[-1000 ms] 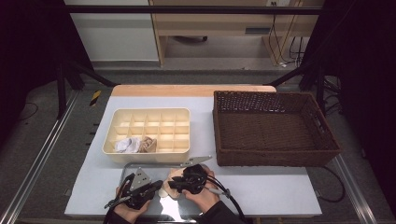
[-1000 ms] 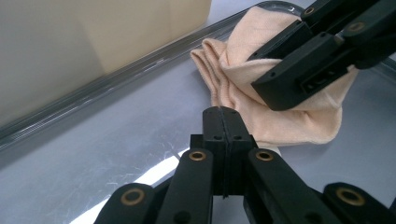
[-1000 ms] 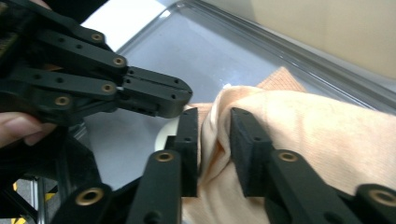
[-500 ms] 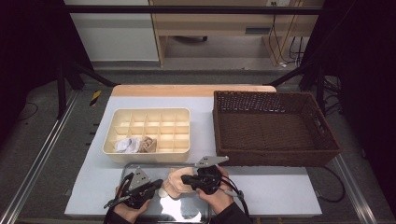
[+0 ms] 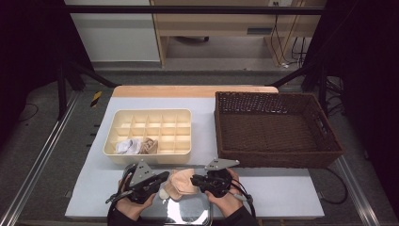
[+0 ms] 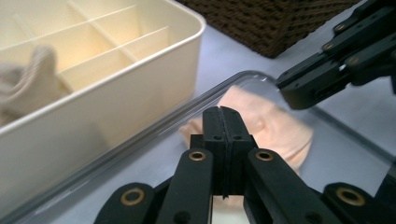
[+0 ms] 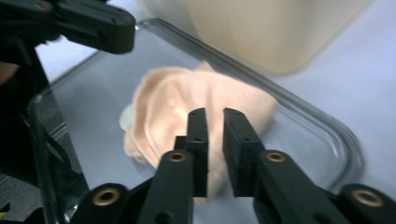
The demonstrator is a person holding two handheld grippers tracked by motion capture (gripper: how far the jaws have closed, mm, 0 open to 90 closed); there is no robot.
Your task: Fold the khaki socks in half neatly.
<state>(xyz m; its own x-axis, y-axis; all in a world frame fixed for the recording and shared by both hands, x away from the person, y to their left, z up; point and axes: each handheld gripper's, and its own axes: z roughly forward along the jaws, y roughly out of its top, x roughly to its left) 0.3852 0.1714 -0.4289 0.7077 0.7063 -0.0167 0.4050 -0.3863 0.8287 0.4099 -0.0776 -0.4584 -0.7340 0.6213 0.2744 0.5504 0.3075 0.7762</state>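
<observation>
Soft peach cloth (image 5: pixel 182 183) shifted, clear tray (image 5: pixel 202 217)

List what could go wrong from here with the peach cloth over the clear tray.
1. The left gripper pinches only an edge of the peach cloth; it could slip out.
2. The right gripper has a small gap between its jaws, so its hold looks weak.
3. The cloth might snag the clear tray rim.

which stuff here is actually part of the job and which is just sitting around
In the job: peach cloth, clear tray under it, left gripper, right gripper, divided box.
Lying about: wicker basket, white cloth and tan cloth in the box.
</observation>
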